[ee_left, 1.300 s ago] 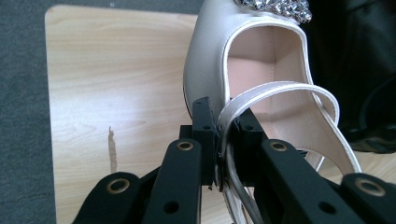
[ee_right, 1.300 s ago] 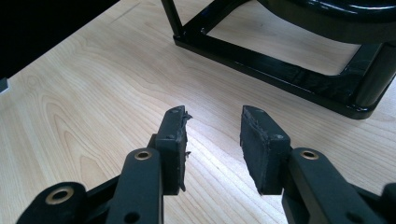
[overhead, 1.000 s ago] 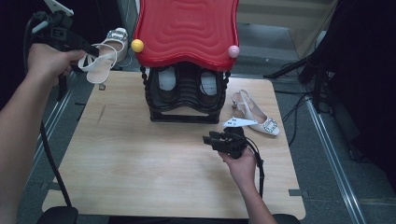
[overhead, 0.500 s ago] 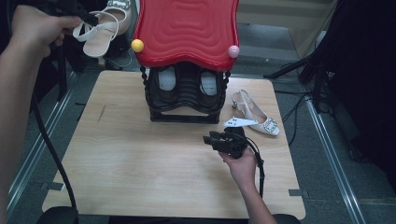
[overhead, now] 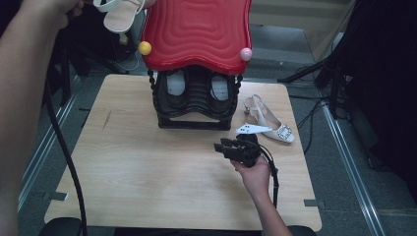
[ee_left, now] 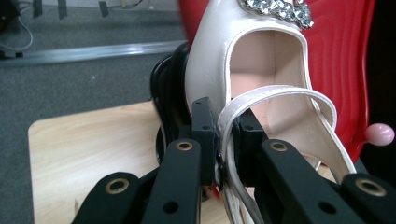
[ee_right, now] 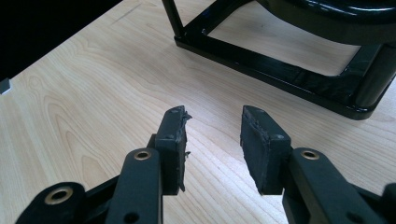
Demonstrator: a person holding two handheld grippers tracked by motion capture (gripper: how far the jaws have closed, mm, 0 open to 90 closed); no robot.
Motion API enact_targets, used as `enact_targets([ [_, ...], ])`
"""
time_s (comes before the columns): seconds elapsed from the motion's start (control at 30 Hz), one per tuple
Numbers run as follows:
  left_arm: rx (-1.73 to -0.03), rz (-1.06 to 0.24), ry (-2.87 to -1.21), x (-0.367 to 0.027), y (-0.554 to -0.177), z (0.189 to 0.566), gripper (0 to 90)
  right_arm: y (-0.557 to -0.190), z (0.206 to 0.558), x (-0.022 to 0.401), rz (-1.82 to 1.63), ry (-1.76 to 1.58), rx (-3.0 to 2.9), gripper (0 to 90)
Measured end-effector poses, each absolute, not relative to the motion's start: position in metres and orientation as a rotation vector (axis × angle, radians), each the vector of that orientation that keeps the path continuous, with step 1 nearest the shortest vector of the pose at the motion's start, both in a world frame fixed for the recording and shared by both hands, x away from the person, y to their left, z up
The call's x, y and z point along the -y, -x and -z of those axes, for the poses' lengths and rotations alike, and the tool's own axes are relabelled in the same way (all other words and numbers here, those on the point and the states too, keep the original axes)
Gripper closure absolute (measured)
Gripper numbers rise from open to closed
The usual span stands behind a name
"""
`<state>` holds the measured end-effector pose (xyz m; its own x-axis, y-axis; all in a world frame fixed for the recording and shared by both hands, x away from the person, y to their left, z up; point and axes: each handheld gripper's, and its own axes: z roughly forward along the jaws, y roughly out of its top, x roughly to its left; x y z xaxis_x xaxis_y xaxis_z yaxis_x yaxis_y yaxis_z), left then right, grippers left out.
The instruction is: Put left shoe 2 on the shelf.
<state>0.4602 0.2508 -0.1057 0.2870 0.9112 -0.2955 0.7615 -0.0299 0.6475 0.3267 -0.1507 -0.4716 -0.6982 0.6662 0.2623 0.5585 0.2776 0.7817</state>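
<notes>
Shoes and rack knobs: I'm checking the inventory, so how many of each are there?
White slingback shoes: 2, one held up in the left gripper by its strap, one on the table
Yellow knob: 1
Pink knob: 1
Total: 4
</notes>
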Motion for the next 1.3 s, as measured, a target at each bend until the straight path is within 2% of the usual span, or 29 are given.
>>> enact_targets([
  [0.2,-1.472,-0.2,-1.819,-0.215,-0.478,0.119,83.1,-0.326,0.471,0.152,-1.387,-1.157,-2.418,62.3],
  [0.43,-1.469,-0.191,-1.81,-0.188,-0.494,0.142,83.0,-0.325,0.469,0.155,-1.398,-1.161,-2.408,62.3],
  [0.7,-1.466,-0.245,-1.743,-0.18,-0.496,0.151,82.5,-0.324,0.468,0.158,-1.4,-1.168,-2.402,62.3],
  [0.9,-1.469,-0.244,-1.768,-0.178,-0.491,0.157,80.3,-0.324,0.469,0.156,-1.396,-1.165,-2.404,62.3],
  [1.3,-1.429,-0.21,-1.861,-0.171,-0.481,0.16,67.6,-0.325,0.469,0.156,-1.396,-1.163,-2.402,62.3],
])
